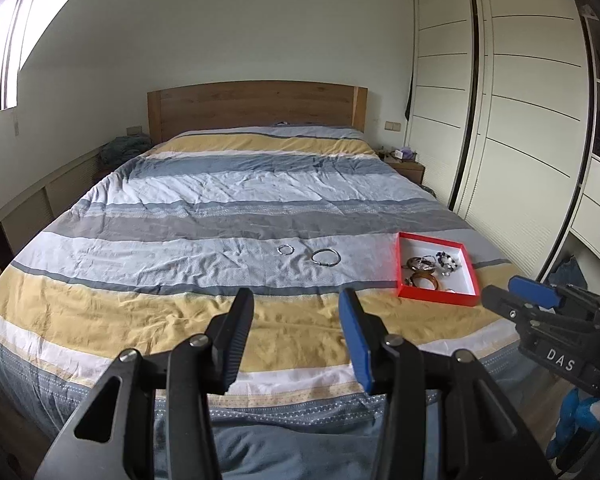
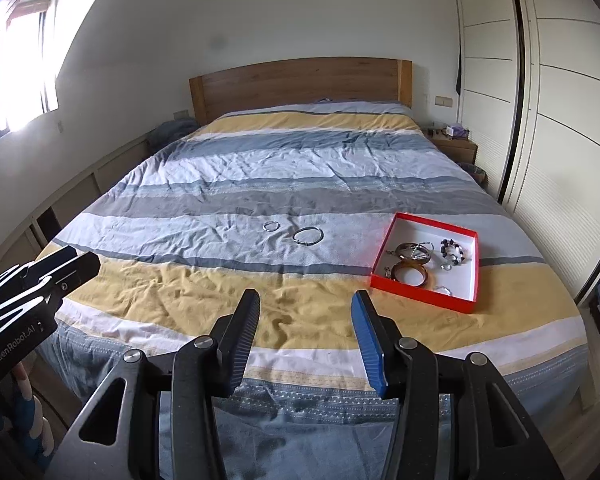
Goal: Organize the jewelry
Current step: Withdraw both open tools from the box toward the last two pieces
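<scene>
My left gripper (image 1: 296, 300): jaws apart, empty.
My right gripper (image 2: 306, 302): jaws apart, empty.
Red tray (image 2: 392, 286): near the bed's (image 2: 180, 304) right edge.
Two bracelets (image 2: 308, 235): mid-bed.

The bed (image 2: 340, 168), covered with a striped quilt, lies ahead of both grippers. Directly on it: small ring bracelet (image 2: 271, 226), larger bracelet (image 2: 308, 235), and, ahead-right, red tray (image 2: 422, 294) of jewelry.

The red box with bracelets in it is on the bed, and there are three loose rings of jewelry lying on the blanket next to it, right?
Almost. The red box does sit on the bed with bracelets inside, but only two loose pieces lie on the blanket: a small ring-shaped piece and a bigger bangle. The right wrist view shows both clearly.
</scene>
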Action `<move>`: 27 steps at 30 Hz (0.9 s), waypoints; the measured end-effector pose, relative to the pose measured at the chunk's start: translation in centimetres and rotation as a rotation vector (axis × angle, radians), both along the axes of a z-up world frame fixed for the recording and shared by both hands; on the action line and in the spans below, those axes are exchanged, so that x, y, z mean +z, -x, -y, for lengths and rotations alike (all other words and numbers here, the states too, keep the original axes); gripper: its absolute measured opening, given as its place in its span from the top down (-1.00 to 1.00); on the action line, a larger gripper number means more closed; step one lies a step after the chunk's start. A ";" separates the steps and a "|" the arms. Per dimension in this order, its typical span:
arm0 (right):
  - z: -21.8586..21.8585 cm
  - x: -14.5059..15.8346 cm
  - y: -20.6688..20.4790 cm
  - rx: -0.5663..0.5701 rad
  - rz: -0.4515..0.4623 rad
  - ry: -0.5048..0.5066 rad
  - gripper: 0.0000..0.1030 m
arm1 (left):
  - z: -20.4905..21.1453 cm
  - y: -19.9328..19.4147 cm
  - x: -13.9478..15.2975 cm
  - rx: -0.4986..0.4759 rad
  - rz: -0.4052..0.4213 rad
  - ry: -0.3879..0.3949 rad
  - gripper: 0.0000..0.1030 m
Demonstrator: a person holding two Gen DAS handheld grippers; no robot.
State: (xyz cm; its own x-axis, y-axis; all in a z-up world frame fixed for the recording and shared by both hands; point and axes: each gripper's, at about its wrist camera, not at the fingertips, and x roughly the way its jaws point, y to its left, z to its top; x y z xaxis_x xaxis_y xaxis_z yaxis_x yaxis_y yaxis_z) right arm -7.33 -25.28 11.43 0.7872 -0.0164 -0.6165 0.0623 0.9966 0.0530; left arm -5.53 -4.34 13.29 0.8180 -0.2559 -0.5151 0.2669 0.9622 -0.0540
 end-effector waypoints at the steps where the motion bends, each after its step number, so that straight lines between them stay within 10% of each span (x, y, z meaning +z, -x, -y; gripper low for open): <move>1: -0.4 0.0 0.1 0.005 -0.001 0.004 0.08 | -0.2 0.1 0.0 0.003 0.003 0.000 0.18; 27: -2.6 -4.4 -4.7 0.078 -0.117 0.003 0.02 | -1.9 -4.5 -3.1 0.074 -0.054 0.000 0.07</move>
